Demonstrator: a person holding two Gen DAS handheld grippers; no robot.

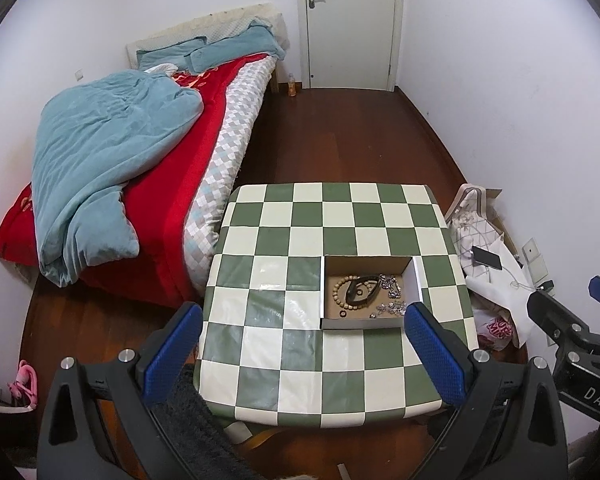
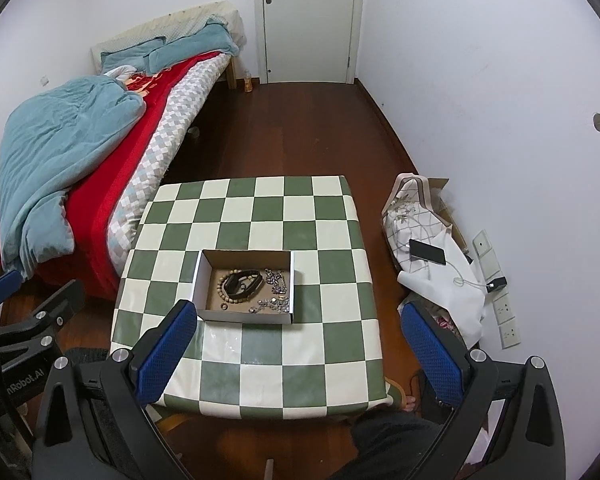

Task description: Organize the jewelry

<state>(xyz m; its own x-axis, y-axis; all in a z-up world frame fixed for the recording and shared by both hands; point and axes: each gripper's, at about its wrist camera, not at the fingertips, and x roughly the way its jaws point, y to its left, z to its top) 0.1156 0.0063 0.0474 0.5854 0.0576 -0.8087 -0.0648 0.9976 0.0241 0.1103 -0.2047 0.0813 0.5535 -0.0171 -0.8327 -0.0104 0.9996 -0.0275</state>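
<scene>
A shallow cardboard box (image 1: pixel 370 263) (image 2: pixel 244 257) sits on a green-and-white checkered table (image 1: pixel 300 360) (image 2: pixel 332 264). Inside lie a wooden bead bracelet (image 1: pixel 337 294) (image 2: pixel 219 282), a black band (image 1: pixel 362 287) (image 2: pixel 242 280), silver chains (image 1: pixel 392 292) (image 2: pixel 276 288) and small rings (image 1: pixel 342 314) (image 2: pixel 223 306). My left gripper (image 1: pixel 302 326) hovers open, high above the table's near side, with nothing between its blue pads. My right gripper (image 2: pixel 298 322) is likewise open and empty, high over the table. Each gripper shows at the edge of the other's view.
A bed (image 1: pixel 148 160) with a teal duvet and red blanket stands left of the table. A pile of bags and cloth with a phone (image 2: pixel 427 251) on top lies right of the table by the wall. A closed white door (image 1: pixel 350 20) is at the far end.
</scene>
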